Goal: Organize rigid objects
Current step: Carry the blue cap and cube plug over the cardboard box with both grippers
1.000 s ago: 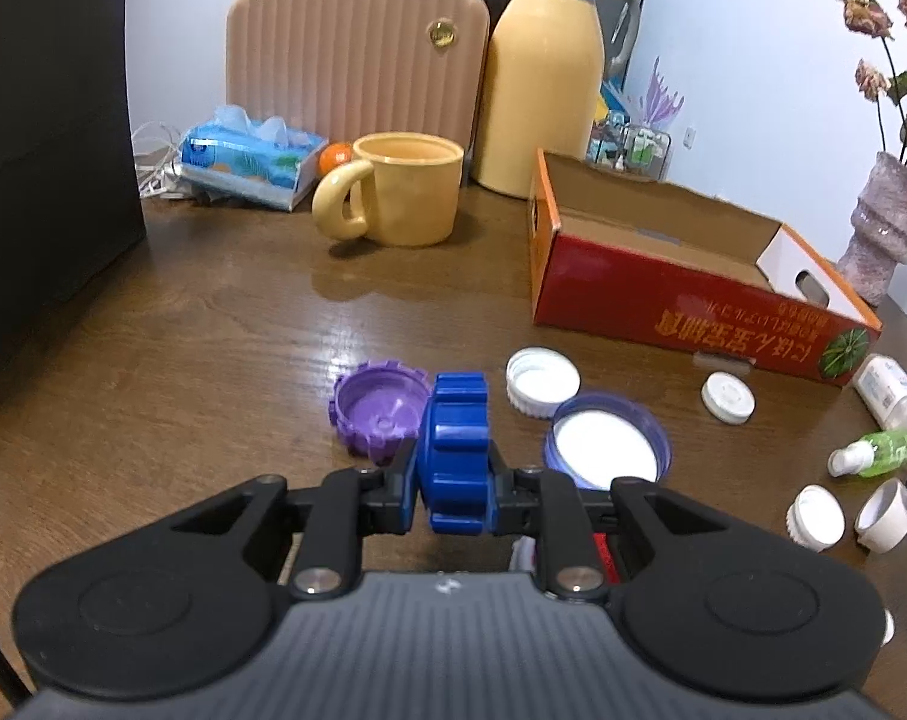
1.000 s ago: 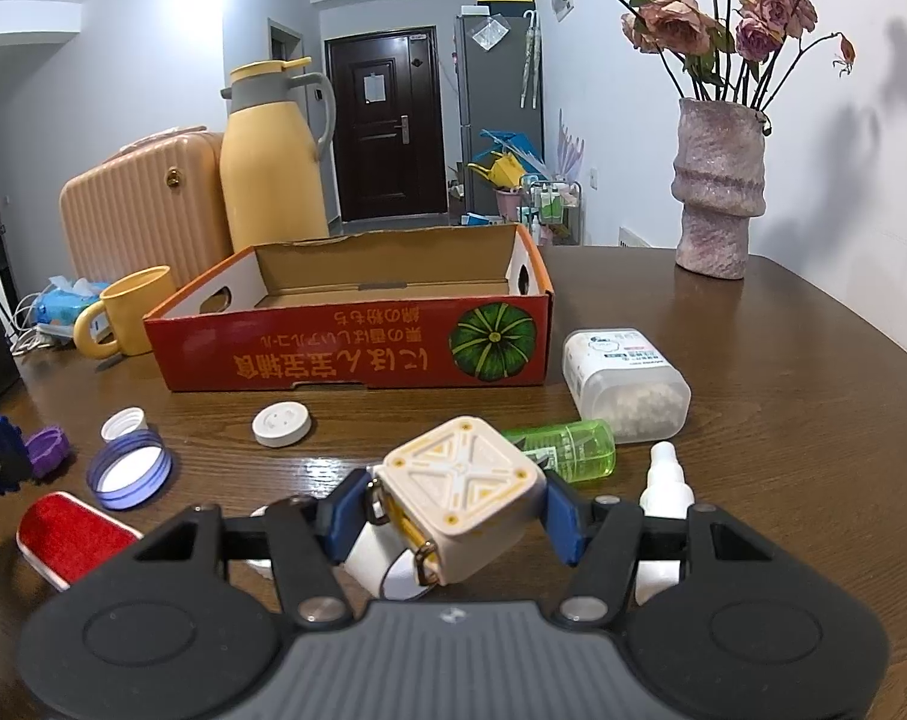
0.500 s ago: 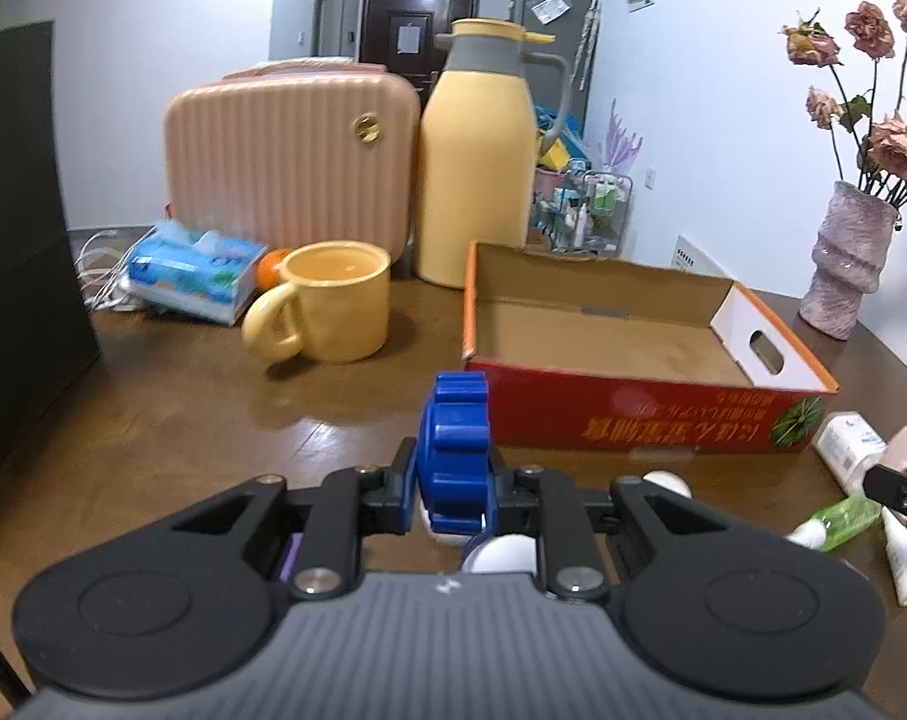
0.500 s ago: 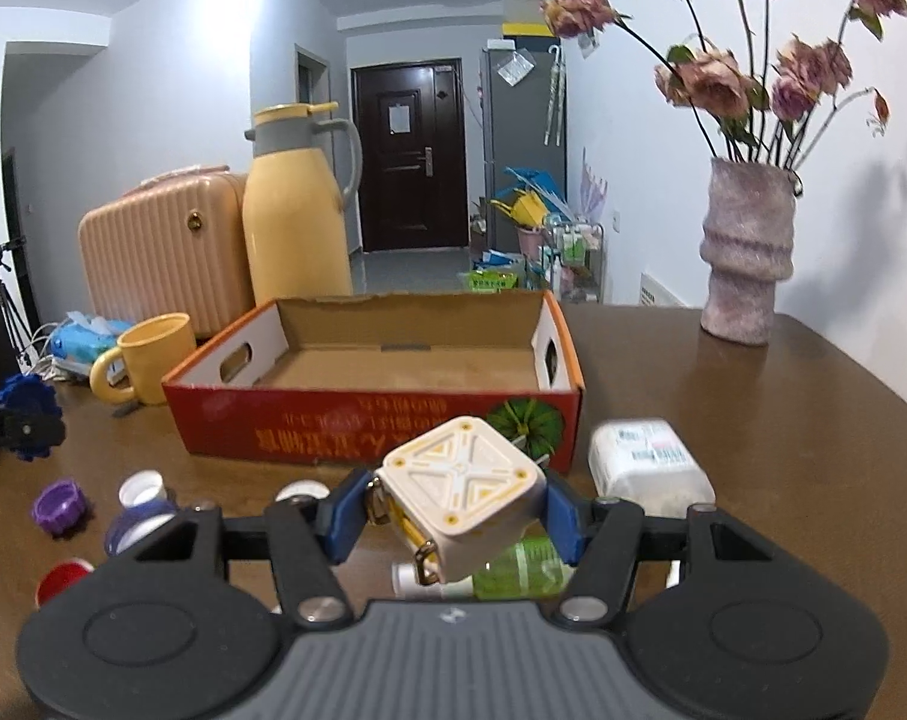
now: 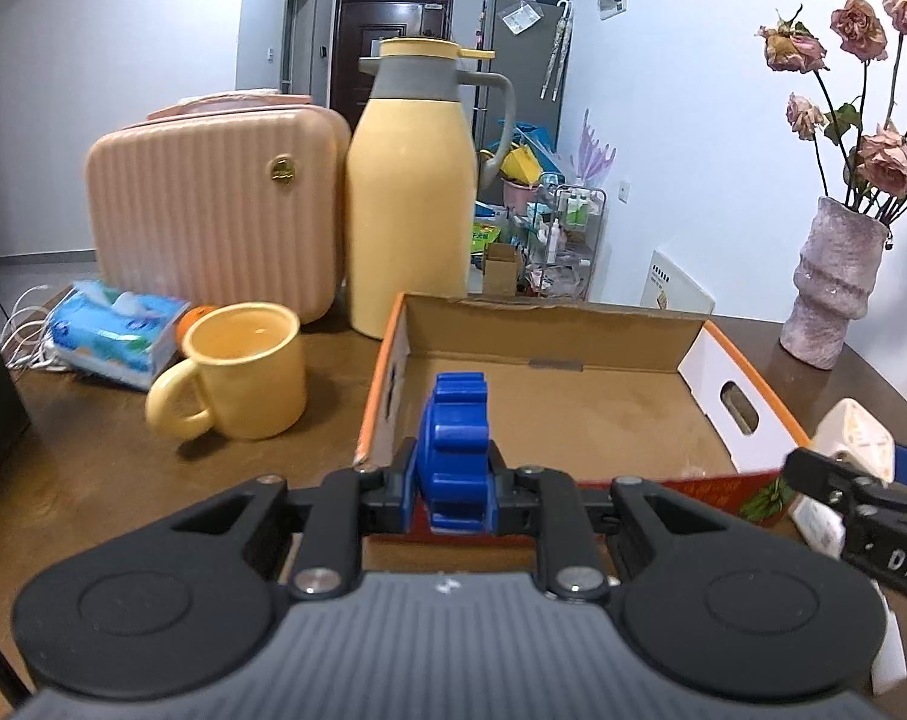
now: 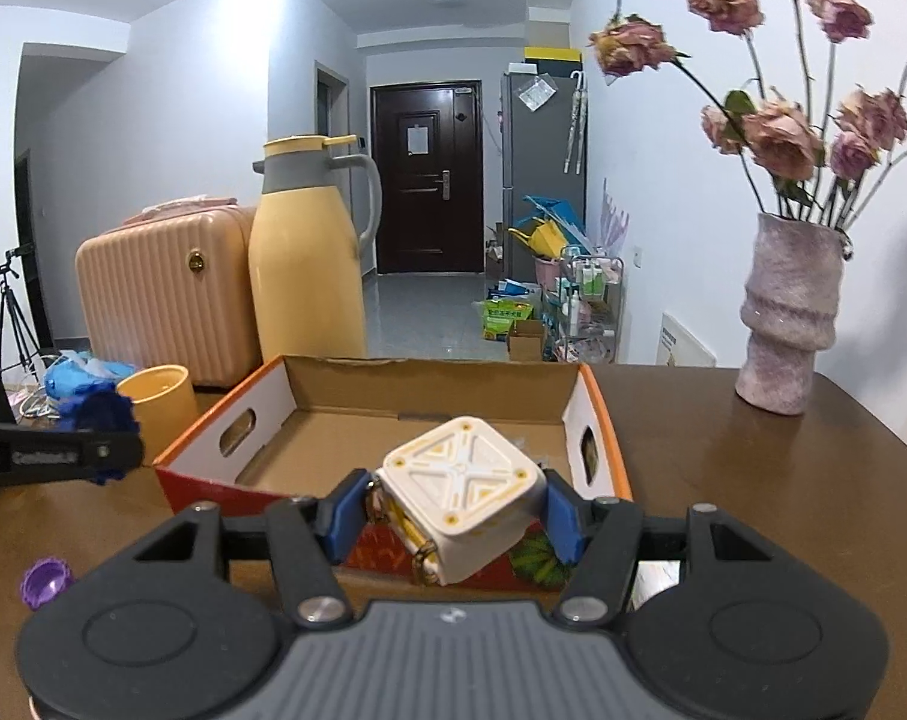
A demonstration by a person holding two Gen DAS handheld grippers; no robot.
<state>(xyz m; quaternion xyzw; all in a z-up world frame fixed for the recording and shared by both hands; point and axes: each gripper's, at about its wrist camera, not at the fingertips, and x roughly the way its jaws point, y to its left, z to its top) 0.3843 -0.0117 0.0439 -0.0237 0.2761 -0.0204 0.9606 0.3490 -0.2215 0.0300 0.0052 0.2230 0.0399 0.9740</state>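
Note:
My left gripper (image 5: 453, 480) is shut on a blue ridged cap (image 5: 456, 450), held edge-on over the near left corner of the open red cardboard box (image 5: 747, 408). My right gripper (image 6: 453, 516) is shut on a white cube with yellow markings (image 6: 462, 492), held above the box's near wall (image 6: 195, 483). The cube (image 5: 855, 438) and right gripper show at the right edge of the left wrist view. The blue cap (image 6: 102, 414) shows at the left of the right wrist view. The box interior is bare cardboard.
A yellow mug (image 5: 243, 378), yellow thermos (image 5: 411, 198), pink case (image 5: 213, 210) and tissue pack (image 5: 117, 330) stand left of and behind the box. A vase with flowers (image 6: 783, 324) stands at the right. A purple cap (image 6: 45, 582) lies on the table.
Both grippers have risen from the table and moved forward to the box, each still holding its object. The caps and bottles on the table have dropped out of view.

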